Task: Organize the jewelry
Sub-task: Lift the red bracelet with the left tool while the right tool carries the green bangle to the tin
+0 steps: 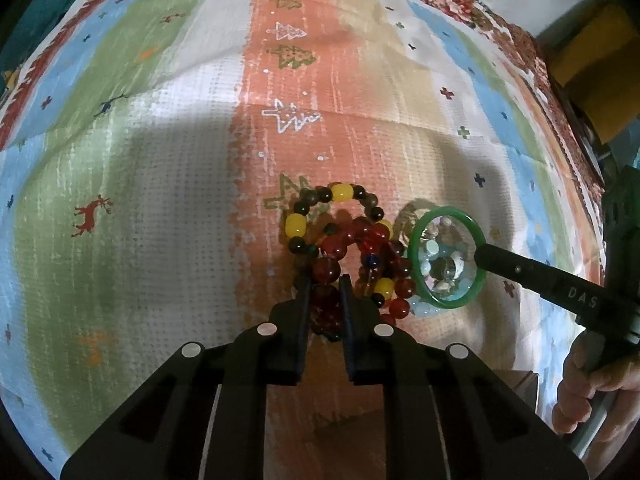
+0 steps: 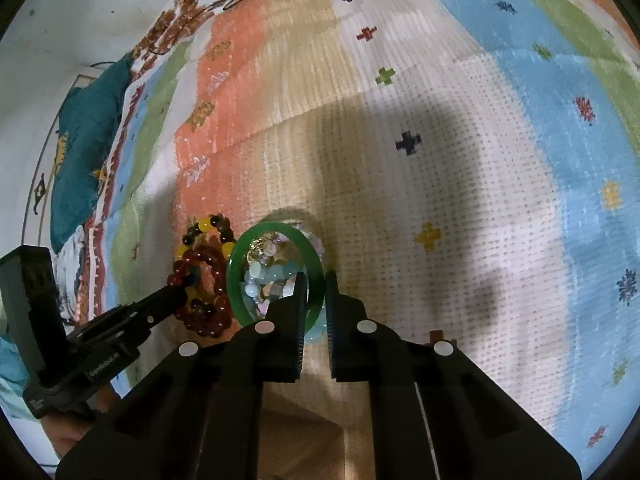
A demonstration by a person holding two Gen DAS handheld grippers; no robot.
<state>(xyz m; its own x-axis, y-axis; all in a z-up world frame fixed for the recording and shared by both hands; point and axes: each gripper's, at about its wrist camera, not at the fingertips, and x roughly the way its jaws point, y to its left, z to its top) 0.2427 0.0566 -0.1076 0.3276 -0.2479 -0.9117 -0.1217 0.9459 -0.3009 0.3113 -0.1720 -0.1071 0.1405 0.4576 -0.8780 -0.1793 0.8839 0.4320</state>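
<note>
On a striped patterned cloth (image 1: 168, 152), two bead bracelets tangle: red glass beads (image 1: 332, 270) gripped by the left gripper (image 1: 326, 286). Right, one green bangle (image 2: 316, 264), pinched by the right gripper (image 2: 315, 286), rings pale beads (image 2: 260, 280).

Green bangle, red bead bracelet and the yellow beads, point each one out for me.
green bangle (image 2: 240, 258): right wrist view, left side of its rim.
red bead bracelet (image 1: 326, 271): left wrist view, a large red bead ahead of the jaws.
yellow beads (image 1: 341, 192): left wrist view, the topmost yellow bead.
</note>
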